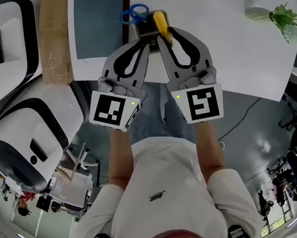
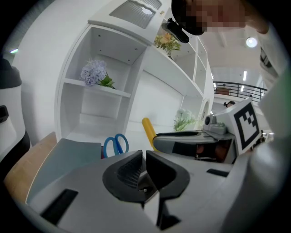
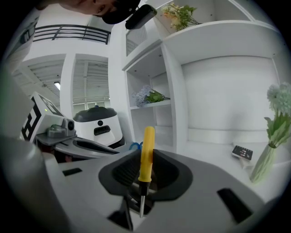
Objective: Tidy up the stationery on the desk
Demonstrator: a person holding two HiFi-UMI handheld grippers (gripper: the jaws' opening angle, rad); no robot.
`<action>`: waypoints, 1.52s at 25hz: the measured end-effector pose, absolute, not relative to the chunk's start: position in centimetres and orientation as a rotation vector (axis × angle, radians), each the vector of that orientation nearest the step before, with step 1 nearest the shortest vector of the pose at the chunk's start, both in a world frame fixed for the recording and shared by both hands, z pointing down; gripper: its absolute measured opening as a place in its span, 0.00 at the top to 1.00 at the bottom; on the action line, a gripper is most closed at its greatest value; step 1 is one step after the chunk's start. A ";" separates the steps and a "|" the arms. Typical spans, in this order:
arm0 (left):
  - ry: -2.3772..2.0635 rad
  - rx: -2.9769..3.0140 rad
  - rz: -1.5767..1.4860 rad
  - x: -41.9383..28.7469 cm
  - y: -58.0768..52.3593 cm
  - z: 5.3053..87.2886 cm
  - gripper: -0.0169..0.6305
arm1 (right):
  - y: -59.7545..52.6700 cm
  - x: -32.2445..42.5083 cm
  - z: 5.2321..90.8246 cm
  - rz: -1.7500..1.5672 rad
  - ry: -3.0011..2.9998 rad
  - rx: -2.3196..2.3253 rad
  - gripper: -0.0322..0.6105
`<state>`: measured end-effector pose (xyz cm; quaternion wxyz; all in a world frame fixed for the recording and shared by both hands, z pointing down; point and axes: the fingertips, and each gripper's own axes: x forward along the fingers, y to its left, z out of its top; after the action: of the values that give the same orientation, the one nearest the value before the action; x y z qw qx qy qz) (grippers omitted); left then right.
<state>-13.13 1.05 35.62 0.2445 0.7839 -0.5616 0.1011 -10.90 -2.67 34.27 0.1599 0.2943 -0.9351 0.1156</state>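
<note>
The screwdriver (image 3: 147,150) is grasped upright, handle up, in the fingers of the right gripper (image 3: 145,160) above the bench (image 1: 226,44), with the scissors (image 1: 134,14) just ahead, while the left gripper (image 2: 144,167) is clenched empty.

No legible text or labels anywhere

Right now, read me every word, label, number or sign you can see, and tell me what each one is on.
No words or numbers can be read anywhere.
Left marker cube, right marker cube: black-and-white square patterns only, no letters.
Shirt mark: too small to read.
Dark flat device: markings too blurred to read.
</note>
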 end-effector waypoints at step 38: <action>-1.567 2.146 0.263 -15.1 1.5 34.4 0.97 | -1.4 -10.9 34.7 0.182 -2.682 0.818 0.90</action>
<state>-15.08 1.51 34.39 0.2336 0.7814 -0.5707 0.0959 -10.92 -1.44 34.65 0.1648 0.2872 -0.9414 0.0640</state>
